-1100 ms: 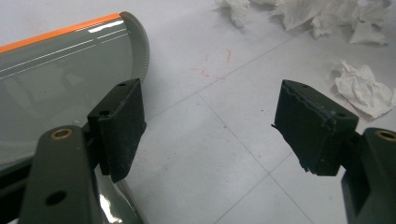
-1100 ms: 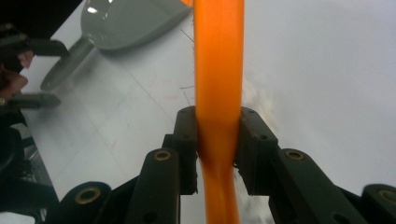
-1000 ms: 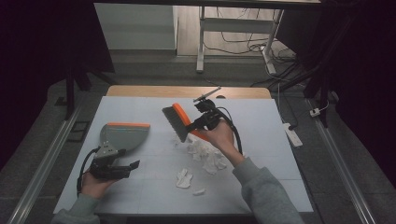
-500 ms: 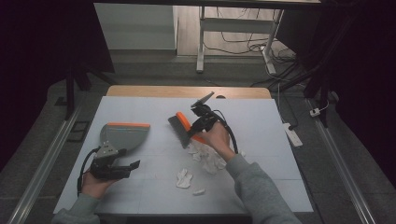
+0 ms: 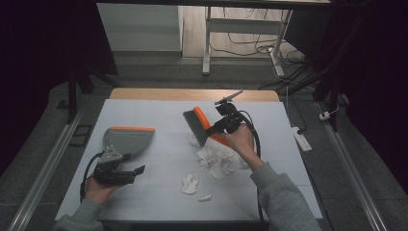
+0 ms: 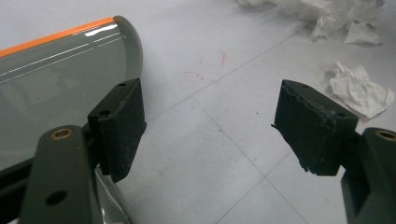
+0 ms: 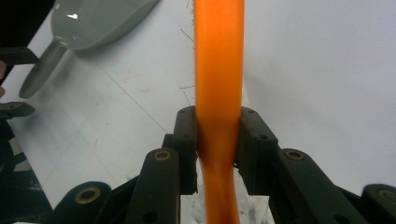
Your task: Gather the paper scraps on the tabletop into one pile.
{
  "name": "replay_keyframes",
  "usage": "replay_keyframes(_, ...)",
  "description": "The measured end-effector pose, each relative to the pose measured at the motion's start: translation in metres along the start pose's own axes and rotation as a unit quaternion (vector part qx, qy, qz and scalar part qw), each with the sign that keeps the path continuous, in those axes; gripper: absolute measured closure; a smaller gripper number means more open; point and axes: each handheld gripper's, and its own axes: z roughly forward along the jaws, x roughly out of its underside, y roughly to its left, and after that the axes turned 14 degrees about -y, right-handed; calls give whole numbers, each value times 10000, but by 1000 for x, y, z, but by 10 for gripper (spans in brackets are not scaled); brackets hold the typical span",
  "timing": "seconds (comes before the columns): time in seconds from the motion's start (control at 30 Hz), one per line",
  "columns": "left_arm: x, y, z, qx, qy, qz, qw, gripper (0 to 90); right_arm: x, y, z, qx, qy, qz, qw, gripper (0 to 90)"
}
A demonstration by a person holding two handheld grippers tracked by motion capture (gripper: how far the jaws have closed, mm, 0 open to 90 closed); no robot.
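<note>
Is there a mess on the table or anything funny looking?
Yes. Crumpled white paper scraps lie scattered on the table, with two smaller bits apart from the main heap. The dustpan sits off to the side beside the open left tongs, while the right tongs clamp the brush.

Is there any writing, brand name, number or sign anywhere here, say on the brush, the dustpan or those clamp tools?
None can be read.
Brush: plain orange handle, no print.
Dustpan: plain grey with an orange edge, no label.
Left gripper and right gripper: bare black jaws, no markings.
Table: faint red scuffs and grid lines, not letters.
</note>
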Motion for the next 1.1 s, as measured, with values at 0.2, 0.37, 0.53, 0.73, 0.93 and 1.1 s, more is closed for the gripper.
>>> replay_keyframes(0.2,0,0,1,-6,22,13,10000,253,-2,-1,-24,-95,-444,-112,9989,711)
replay_keyframes(0.37,0,0,2,-7,34,15,10000,253,-3,10,-39,-320,-653,-268,9970,711)
replay_keyframes(0.53,0,0,1,-11,28,17,10000,253,1,25,-41,-473,-517,-442,9966,711)
replay_keyframes(0.73,1,0,1,-5,31,17,10000,253,28,43,-33,-795,14,-690,9944,711)
replay_keyframes(0.93,1,-1,2,-13,39,11,10000,253,63,66,-24,-1097,671,-1049,9861,711)
replay_keyframes(1.1,1,0,1,-28,35,-1,10000,253,88,83,-13,-1311,1110,-1299,9765,711)
